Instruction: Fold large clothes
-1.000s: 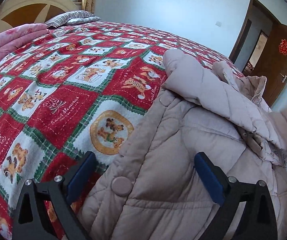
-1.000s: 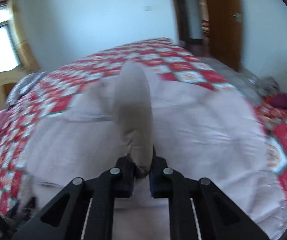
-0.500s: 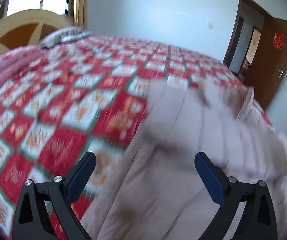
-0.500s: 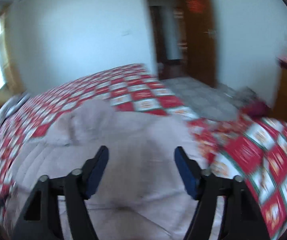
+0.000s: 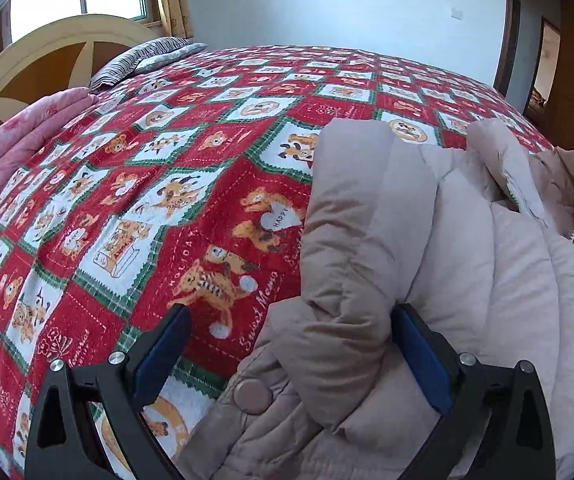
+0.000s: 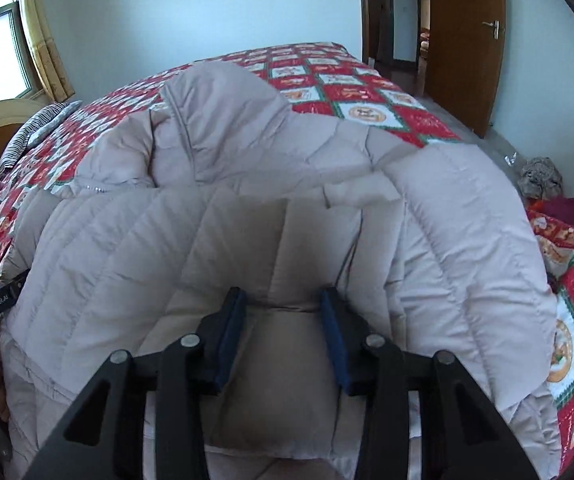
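A beige quilted puffer coat (image 5: pixel 447 264) lies spread on the bed, with one sleeve (image 5: pixel 351 216) folded across its left side. My left gripper (image 5: pixel 291 344) is open, its jaws on either side of the sleeve's lower part near a round snap button (image 5: pixel 251 395). In the right wrist view the coat (image 6: pixel 271 184) fills the middle. My right gripper (image 6: pixel 283 320) is open about halfway, with a fold of the coat lying between the blue pads (image 6: pixel 231 336); they are not clamped on it.
The bed carries a red, white and green bear-print quilt (image 5: pixel 159 184). A pink duvet (image 5: pixel 19 140), a striped pillow (image 5: pixel 143 60) and a wooden headboard (image 5: pixel 47 60) are at the far left. A brown door (image 6: pixel 463 40) and clothes on the floor (image 6: pixel 543 184) are at the right.
My right gripper has let go of the sleeve it held pinched and has partly closed again over the coat. My left gripper has moved forward, so its open jaws now straddle the folded sleeve.
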`<state>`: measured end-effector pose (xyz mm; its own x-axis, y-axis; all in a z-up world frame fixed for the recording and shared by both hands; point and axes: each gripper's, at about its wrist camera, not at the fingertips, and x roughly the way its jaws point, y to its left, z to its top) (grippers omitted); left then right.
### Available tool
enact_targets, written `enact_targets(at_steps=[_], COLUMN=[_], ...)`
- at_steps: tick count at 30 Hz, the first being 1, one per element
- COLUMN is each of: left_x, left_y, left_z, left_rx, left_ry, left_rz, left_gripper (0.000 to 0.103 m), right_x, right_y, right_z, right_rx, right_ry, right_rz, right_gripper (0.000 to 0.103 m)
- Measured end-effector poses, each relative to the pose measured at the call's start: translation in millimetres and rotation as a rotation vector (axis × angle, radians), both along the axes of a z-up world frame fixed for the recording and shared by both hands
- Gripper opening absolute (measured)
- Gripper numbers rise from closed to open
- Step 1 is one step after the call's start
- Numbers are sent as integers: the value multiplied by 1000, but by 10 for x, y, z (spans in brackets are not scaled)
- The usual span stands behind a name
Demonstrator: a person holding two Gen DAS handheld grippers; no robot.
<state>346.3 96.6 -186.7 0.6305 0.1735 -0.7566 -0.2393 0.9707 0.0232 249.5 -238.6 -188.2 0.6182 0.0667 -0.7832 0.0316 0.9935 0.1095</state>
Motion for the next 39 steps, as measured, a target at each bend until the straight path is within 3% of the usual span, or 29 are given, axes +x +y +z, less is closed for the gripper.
enact_targets(at_steps=[2, 3, 8, 11, 13, 16, 18, 21, 22, 23, 24, 25, 26, 27, 28, 29, 31, 35, 37, 39], left_x=[-39, -50, 111, 682, 1013, 1482, 1670, 1893, 1943, 1982, 2007, 2017, 2006, 1981, 1930, 1903, 1824, 1486, 1423, 1442], left_y=[-18, -35, -29, -67, -132, -314, -425, -671, -759, -852, -929, -985, -1034, -1065, -1100, -1129, -1125, -895, -721, -569], left_z=[89, 160, 808, 1020, 1004, 904, 796, 487, 411, 326, 255, 208, 190, 203, 245, 271, 363, 630, 569, 301], left_rx=[3, -5, -112, -200, -215, -204, -243, -301, -292, -273, -260, -264, -272, -274, -262, -247, -262, -259, -290, -348], left_ry=[-3, -12, -142, -71, -19, 28, 61, 175, 199, 215, 223, 227, 220, 201, 171, 172, 178, 78, 74, 122], left_rz=[-41, -75, -208, -239, -261, -279, -301, -331, -345, -355, -360, -367, -379, -392, -409, -427, -447, -420, -358, -279], left_gripper=[100, 100, 100, 100, 100, 100, 100, 100, 100, 100, 100, 100, 100, 96, 60, 14, 12, 11, 12, 12], right_x=[9, 59, 414, 911, 1246, 1687, 1917, 2124, 2134, 2126, 2121, 2099, 2056, 2017, 1968, 1910, 1777, 1612, 1576, 1484], right_y=[13, 11, -47, 20, 116, 352, 588, 653, 637, 618, 585, 558, 513, 469, 432, 401, 290, 8, -96, -132], right_z=[84, 149, 814, 1057, 1064, 951, 818, 562, 493, 432, 400, 362, 335, 337, 342, 353, 384, 276, 96, -13], right_rx=[-10, -4, 10, 28, 24, -38, -87, -164, -183, -194, -208, -233, -260, -274, -282, -291, -281, -160, -101, -56], right_ry=[38, 47, -69, -51, -7, 36, 85, 157, 171, 177, 183, 193, 195, 190, 182, 173, 155, 166, 184, 116], right_rz=[16, 26, 37, 51, 69, 61, 79, 82, 90, 107, 120, 130, 133, 132, 131, 126, 109, 26, -14, -34], right_gripper=[50, 59, 96, 96, 96, 96, 96, 95, 94, 86, 65, 51, 22, 11, 11, 11, 11, 10, 11, 13])
